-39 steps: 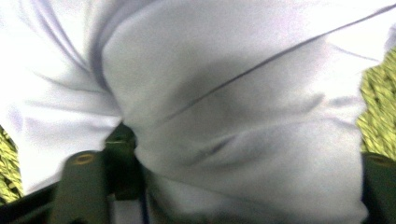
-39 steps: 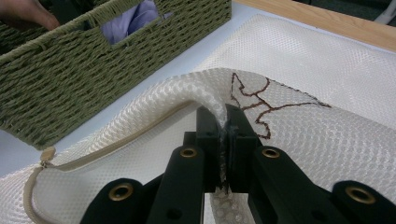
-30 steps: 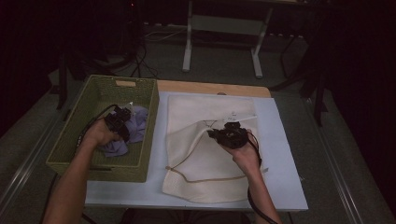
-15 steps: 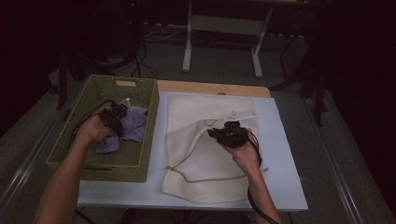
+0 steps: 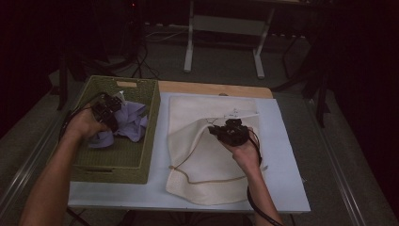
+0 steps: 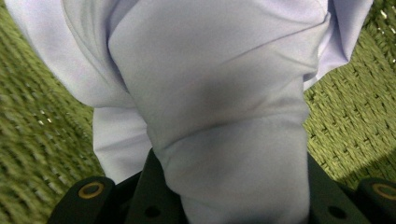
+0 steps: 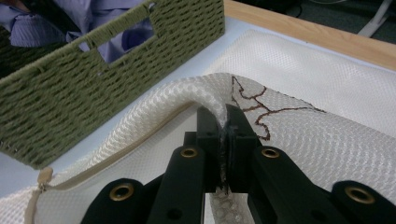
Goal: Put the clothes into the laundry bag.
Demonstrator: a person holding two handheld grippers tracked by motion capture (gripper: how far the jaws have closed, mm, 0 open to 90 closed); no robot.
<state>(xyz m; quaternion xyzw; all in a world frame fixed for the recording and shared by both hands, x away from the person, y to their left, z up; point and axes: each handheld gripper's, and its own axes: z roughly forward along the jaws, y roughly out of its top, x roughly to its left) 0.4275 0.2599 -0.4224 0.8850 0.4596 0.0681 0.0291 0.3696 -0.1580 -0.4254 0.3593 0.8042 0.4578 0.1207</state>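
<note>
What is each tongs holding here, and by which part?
The left tongs grip a bunched fold of the lilac garment over the green basket. The right tongs pinch the raised edge of the white mesh bag at its opening.

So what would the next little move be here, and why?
Probably lift the lilac cloth out of the basket toward the mesh bag. The left gripper is shut on the cloth, and the right gripper pinches the bag's edge up, seemingly to hold it open.

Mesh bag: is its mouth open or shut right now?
Open. The right gripper pinches the mesh bag's upper edge and lifts it off the lower layer; the zipper runs unjoined along the gap.
</note>
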